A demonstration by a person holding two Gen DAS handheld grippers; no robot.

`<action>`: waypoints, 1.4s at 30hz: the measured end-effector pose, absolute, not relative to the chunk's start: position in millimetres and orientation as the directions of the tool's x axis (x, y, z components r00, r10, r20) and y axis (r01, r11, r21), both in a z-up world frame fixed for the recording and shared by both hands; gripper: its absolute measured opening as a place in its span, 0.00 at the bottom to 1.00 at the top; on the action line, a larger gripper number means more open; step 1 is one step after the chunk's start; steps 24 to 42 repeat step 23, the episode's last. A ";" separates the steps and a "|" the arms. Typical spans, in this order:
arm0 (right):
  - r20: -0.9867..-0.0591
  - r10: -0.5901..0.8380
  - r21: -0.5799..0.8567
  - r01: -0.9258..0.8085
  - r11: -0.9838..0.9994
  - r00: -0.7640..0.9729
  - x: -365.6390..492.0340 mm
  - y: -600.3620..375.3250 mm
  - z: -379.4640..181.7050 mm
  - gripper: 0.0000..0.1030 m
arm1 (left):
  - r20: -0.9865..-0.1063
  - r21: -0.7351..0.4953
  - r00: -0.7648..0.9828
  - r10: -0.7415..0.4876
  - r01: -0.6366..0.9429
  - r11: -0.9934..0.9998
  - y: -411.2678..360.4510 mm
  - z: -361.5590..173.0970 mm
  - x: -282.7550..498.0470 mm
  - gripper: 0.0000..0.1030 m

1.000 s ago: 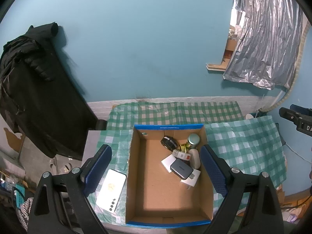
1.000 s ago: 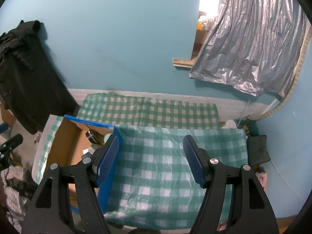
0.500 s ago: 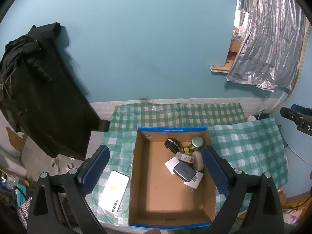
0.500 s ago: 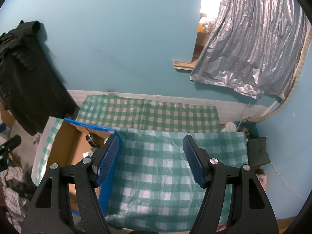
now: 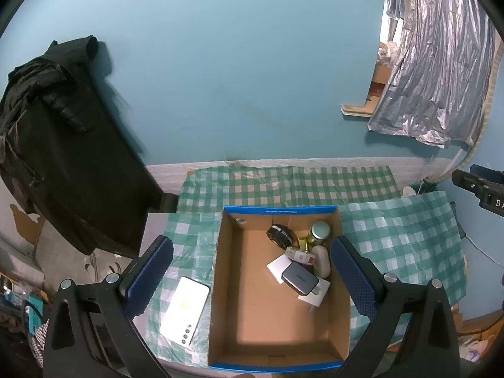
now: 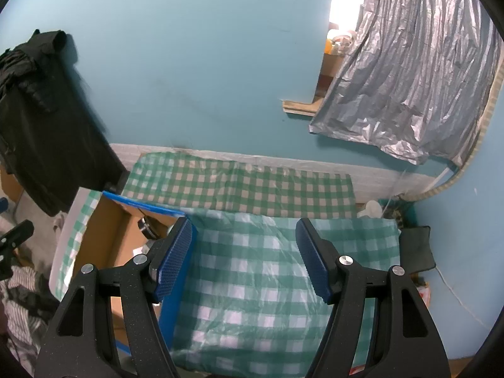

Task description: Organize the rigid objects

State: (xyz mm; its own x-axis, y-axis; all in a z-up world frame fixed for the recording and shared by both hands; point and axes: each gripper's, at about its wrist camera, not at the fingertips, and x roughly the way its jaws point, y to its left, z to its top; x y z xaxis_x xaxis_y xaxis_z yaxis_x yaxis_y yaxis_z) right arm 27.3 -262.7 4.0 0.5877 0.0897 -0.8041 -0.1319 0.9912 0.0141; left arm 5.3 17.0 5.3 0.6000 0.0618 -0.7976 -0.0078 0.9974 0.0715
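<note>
Status: mostly packed, by my read. The cardboard box point(image 5: 277, 302) sits between the fingers of the left gripper point(image 5: 252, 278), well below it, and already holds a cluster against its far-right side: black tape measure point(image 5: 279, 235), green-lidded jar point(image 5: 320, 231), small red-and-white carton point(image 5: 300, 255), white oval piece point(image 5: 322, 260), grey power bank point(image 5: 299, 280) lying on top of white flat items. The near half of the box floor is bare.

One item left outside, as far as I can see: the white phone point(image 5: 184, 310), lying face down on the checked cloth point(image 5: 403, 242), just beyond the left finger and touching or nearly touching the box's left wall (can't tell which).

Left gripper: jaws wide apart, nothing in them.

Right gripper point(image 6: 244, 258): also spread, nothing held, hanging over bare cloth to the right of the box; only the box's blue-edged corner shows behind its left finger. No loose objects on that side.

Judgement: the phone is the last pick and the left gripper is the closer one. It lies flat and thin, so it will likely need an edge grab, and the box wall crowds one side.
</note>
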 end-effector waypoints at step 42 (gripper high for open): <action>-0.807 0.091 0.015 -0.134 0.991 0.584 25.0 -259.4 0.4 0.66 | -0.802 0.079 0.595 0.062 0.003 0.997 16.0 2.8 -2.1 0.99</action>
